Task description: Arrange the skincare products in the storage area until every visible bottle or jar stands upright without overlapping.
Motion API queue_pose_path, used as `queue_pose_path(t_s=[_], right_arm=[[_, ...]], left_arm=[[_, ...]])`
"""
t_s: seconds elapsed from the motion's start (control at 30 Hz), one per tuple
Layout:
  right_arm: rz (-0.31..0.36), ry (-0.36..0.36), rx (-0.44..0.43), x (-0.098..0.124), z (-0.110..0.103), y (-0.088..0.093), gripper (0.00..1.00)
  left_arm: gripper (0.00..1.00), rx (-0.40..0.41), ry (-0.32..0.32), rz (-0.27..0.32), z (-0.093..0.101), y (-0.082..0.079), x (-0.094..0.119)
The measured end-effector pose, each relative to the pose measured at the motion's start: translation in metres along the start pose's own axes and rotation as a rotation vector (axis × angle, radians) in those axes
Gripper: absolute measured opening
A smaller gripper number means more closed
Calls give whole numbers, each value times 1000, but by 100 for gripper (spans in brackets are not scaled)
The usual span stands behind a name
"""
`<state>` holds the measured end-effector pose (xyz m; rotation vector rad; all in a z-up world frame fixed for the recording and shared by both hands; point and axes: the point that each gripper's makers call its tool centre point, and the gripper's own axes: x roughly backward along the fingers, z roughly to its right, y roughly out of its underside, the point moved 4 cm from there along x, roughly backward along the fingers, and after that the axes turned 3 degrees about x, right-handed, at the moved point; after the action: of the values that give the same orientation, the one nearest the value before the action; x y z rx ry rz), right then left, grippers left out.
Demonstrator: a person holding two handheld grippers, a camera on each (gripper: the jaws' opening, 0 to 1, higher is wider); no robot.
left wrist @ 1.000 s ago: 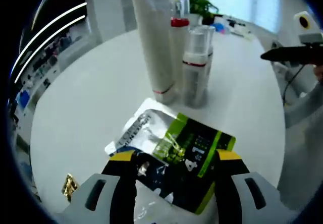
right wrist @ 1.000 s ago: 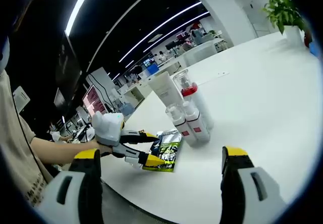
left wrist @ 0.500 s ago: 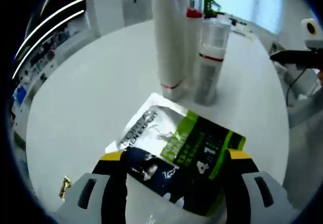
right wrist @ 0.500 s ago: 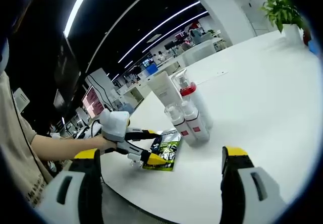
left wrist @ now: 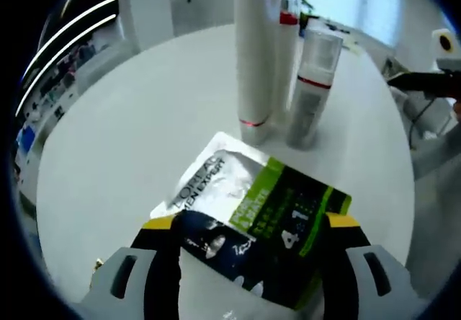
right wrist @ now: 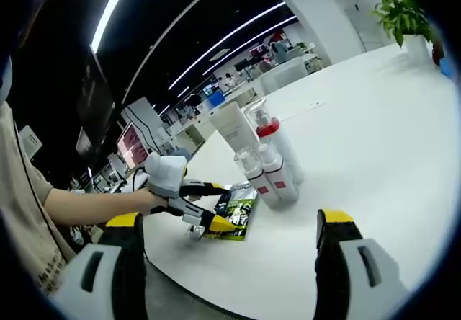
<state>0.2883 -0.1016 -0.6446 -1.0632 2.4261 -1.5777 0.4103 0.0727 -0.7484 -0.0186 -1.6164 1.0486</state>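
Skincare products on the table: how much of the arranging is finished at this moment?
Done: the white tube and the pump bottles stand upright in a tight cluster. In hand: the open left gripper straddles the flat sachet, which lies on the white table. Left: dealing with that sachet. The right gripper hangs open, empty.

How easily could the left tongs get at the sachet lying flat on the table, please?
Probably easily: the left tongs are open with the sachet lying between the jaws, and the standing bottles sit beyond it, out of the way.

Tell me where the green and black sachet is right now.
In the left gripper view the sachet lies flat on the white table, between the left gripper jaws, just in front of the upright tube and bottles.
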Motion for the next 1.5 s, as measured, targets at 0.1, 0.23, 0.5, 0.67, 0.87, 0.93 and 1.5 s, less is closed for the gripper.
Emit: queue_pose_path(t_s=[0.1, 0.23, 0.5, 0.67, 0.87, 0.93, 1.5], right_arm=[[-1, -2, 1, 0, -1, 0, 100], [0, -4, 4, 0, -1, 0, 100], [3, -9, 10, 1, -2, -1, 100], [9, -12, 18, 1, -4, -3, 100], [23, -18, 16, 4, -6, -5, 100], [23, -16, 22, 5, -7, -6, 100], [46, 47, 64, 19, -14, -10, 100]], left_arm=[[77, 0, -1, -10, 0, -1, 0], [75, -1, -4, -21, 0, -2, 2], [76, 4, 0, -12, 3, -5, 11], [78, 9, -7, -1, 3, -6, 20], [83, 35, -28, 17, 3, -3, 35], [84, 52, -29, 27, 5, -1, 41], [97, 147, -42, 120, 29, 23, 97]])
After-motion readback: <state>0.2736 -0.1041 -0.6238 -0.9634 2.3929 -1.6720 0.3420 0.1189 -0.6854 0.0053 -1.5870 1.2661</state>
